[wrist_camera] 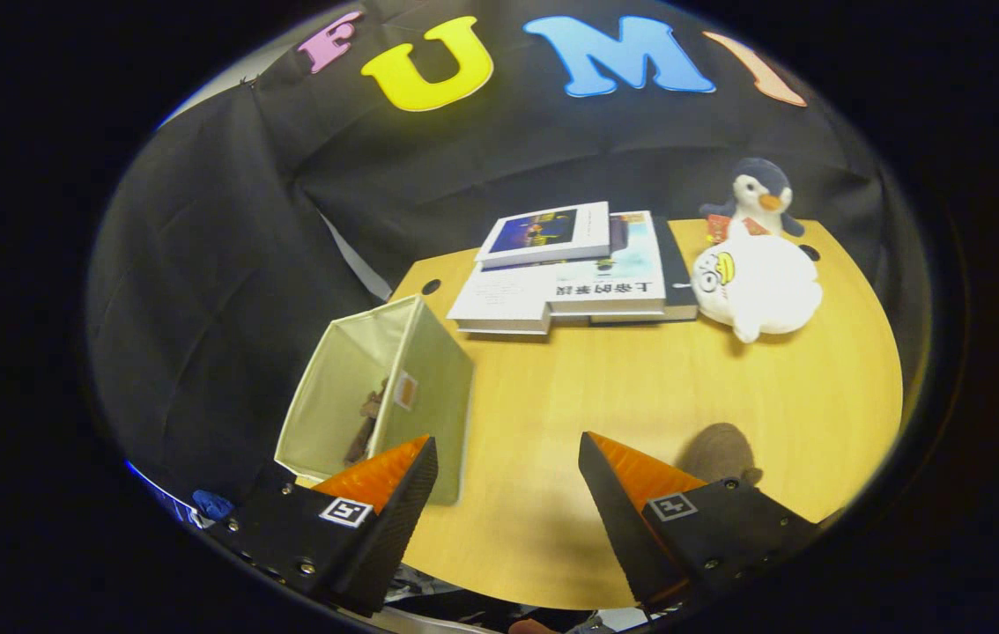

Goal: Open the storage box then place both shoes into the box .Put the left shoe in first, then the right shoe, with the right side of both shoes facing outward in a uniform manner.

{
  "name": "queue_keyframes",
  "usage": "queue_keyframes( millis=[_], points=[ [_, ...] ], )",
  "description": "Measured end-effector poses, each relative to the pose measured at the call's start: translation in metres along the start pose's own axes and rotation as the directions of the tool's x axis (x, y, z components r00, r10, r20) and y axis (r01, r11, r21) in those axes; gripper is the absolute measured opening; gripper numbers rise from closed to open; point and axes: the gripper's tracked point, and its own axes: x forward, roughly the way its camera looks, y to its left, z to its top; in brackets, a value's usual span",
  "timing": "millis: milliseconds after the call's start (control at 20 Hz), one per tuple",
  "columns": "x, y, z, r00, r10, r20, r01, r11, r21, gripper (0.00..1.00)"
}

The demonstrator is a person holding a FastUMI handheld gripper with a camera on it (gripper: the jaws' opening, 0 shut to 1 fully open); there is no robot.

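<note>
We hold the gripper (508, 480) released, fingers spread wide, nothing between them. Storage box (381, 401) sits just ahead of the left finger at the counter's (640, 396) near-left edge, mouth open toward us, something dark inside, can't tell what. Long axis runs away from us. Books (570, 269) and plush toys (755, 264) lie beyond, well apart. Black cloth wall behind.

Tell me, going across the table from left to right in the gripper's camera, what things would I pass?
Open storage box with something brown inside, ahead of one finger → stack of books → white plush toy, with a plush penguin just behind it. All sit on the wooden table; the gripper is open, holding nothing.
</note>
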Motion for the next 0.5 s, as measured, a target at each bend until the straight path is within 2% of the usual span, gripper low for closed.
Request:
queue_keyframes(
  millis=[500],
  points=[
    [-0.044, -0.128, -0.045, 0.980, -0.196, -0.047, 0.199, 0.978, 0.068, 0.98]
  ],
)
